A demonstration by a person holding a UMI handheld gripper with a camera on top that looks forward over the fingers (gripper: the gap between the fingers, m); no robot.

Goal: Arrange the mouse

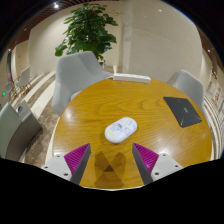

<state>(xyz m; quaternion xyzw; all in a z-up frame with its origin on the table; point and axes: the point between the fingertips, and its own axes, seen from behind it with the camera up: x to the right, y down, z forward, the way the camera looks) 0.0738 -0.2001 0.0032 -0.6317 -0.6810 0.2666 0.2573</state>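
A white computer mouse (121, 130) lies on the round wooden table (90, 110), near its middle. My gripper (112, 158) hovers above the near part of the table, just short of the mouse. The fingers are spread wide apart, and their magenta pads (78, 155) show at both sides. Nothing is between the fingers; only the bare tabletop and their shadow show there. The mouse sits just ahead of the fingertips, slightly right of the gap's centre line.
A dark grey mouse mat (183, 110) lies on the right part of the table. Grey chairs (78, 72) stand around the table at the back, left and right. A green potted plant (88, 28) stands beyond the far chair.
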